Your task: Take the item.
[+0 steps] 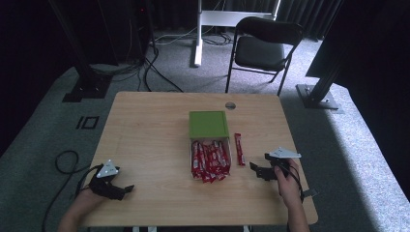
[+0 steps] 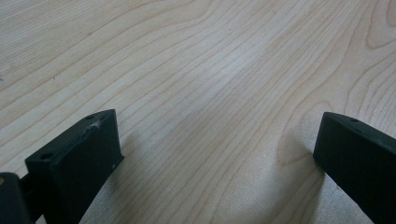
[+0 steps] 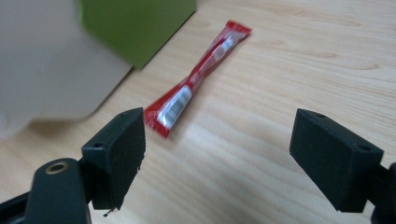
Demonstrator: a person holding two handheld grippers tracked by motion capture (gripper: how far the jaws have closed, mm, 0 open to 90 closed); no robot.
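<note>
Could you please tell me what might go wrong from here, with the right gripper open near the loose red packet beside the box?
1. The loose red packet lies flat on the table and looks thin; the right gripper, jaws wide open, might scrape the wood or slide over it.
2. The packet lies close beside the box; one black jaw could bump the box wall and shift it.
3. The box's packets sit heaped at the open front; a nudge might spill them.
</note>
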